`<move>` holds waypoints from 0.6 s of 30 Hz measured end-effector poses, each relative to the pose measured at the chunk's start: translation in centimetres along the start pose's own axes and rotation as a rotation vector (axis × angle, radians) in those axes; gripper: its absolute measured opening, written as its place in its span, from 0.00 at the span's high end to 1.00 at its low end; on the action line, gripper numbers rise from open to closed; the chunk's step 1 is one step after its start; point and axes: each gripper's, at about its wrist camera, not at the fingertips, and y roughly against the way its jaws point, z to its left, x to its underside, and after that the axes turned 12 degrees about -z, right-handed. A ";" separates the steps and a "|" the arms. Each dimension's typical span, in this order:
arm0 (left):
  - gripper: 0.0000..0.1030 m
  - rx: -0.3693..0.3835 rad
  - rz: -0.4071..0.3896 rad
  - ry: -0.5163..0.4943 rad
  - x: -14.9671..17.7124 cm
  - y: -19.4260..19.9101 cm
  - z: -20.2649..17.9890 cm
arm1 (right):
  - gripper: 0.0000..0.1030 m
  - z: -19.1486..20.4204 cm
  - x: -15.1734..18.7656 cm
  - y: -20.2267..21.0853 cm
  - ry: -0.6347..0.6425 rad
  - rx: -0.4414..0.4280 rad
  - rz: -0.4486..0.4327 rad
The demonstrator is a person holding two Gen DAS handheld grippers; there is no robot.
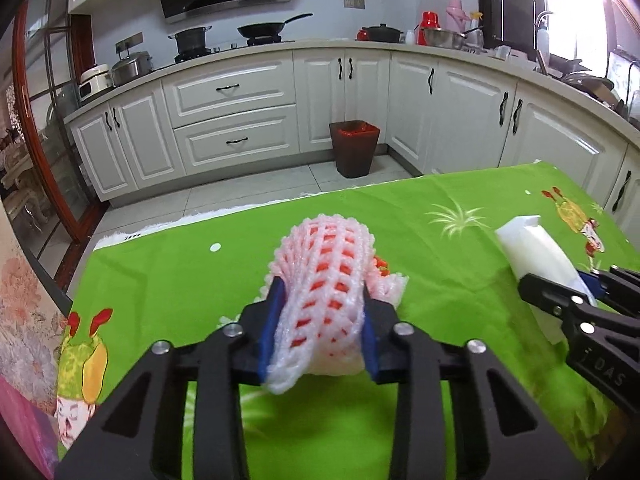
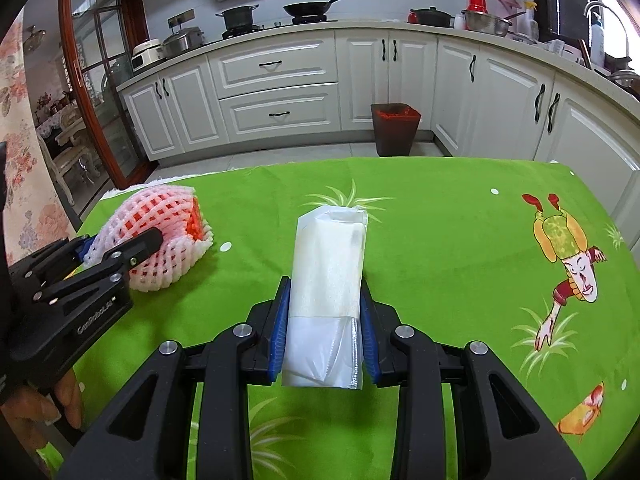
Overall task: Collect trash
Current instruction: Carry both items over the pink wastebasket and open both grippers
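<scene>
Pinching the pink foam fruit net [image 1: 320, 280], the left claw [image 1: 322, 320] has its blue pads pressed against both sides of the net, which sits low over the green cartoon-print cloth [image 1: 180, 276] of the surface; whether it rests on the cloth or is lifted just off it, cannot tell. Orange shows through the mesh holes, and a loose frilled end of the net lies to the right of the claw. In the right wrist view the same net [image 2: 160, 224] sits left of the white packet, with the left claw [image 2: 120, 248] closed on it from the near side.

The white plastic-wrapped packet [image 2: 328, 280] is clamped between the blue pads of the right claw [image 2: 324, 332], long axis pointing away from the camera, clear film end nearest the claw body. In the left wrist view the packet [image 1: 532, 248] lies right of the net, with the right claw [image 1: 568, 296] gripping its near end. Net and packet are near each other but apart.

Beyond the far edge of the surface, a dark brown trash bin [image 1: 354, 146] with a red liner stands on the tiled floor against the white cabinets [image 1: 236, 120], well away from the net. Pots and a pan sit on the counter above the cabinets.
</scene>
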 end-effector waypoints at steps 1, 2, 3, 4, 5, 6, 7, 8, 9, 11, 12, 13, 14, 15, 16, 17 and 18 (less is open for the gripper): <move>0.71 -0.006 -0.010 0.001 0.2 0.6 -0.1 | 0.70 0.0 0.1 0.2 0.002 -0.001 -0.001; 0.72 -0.011 -0.019 0.007 0.2 1.2 -0.2 | 0.70 0.1 0.2 0.4 0.004 -0.003 -0.003; 0.72 -0.020 -0.031 0.023 0.4 2.1 -0.1 | 0.70 0.2 0.3 0.8 0.006 -0.007 -0.006; 0.72 -0.026 -0.038 0.036 0.5 2.7 -0.1 | 0.70 0.2 0.4 1.1 0.008 -0.010 -0.009; 0.72 -0.033 -0.045 0.049 0.5 3.4 -0.1 | 0.70 0.2 0.3 1.3 0.011 -0.013 -0.011; 0.72 -0.044 -0.054 0.060 0.7 4.1 0.0 | 0.70 0.4 0.4 1.6 0.015 -0.015 -0.013; 0.72 -0.055 -0.062 0.071 0.9 5.0 0.1 | 0.70 0.5 0.5 2.1 0.019 -0.020 -0.015; 0.72 -0.062 -0.067 0.081 1.1 5.8 0.1 | 0.70 0.5 0.7 2.5 0.021 -0.024 -0.016; 0.72 -0.069 -0.070 0.096 1.4 6.7 0.3 | 0.70 0.7 0.8 3.0 0.026 -0.029 -0.018; 0.72 -0.077 -0.078 0.116 2.0 8.4 0.3 | 0.70 0.8 1.2 3.9 0.033 -0.040 -0.020; 0.72 -0.083 -0.080 0.125 2.3 9.3 0.3 | 0.70 0.9 1.4 4.4 0.037 -0.047 -0.022; 0.72 -0.088 -0.081 0.132 2.6 10.1 0.3 | 0.70 1.1 1.7 5.1 0.044 -0.055 -0.024; 0.72 -0.094 -0.081 0.140 2.9 11.0 0.3 | 0.70 1.1 2.0 5.7 0.050 -0.063 -0.025; 0.72 -0.100 -0.084 0.150 3.3 12.0 0.2 | 0.70 1.3 2.3 6.4 0.055 -0.072 -0.026; 0.72 -0.105 -0.086 0.156 3.6 12.8 0.2 | 0.70 1.3 2.6 6.9 0.060 -0.078 -0.027; 0.72 -0.111 -0.089 0.160 4.0 13.7 0.1 | 0.70 1.4 2.9 7.5 0.066 -0.085 -0.028; 0.72 -0.120 -0.093 0.161 4.4 14.8 0.0 | 0.70 1.6 3.2 8.4 0.074 -0.097 -0.032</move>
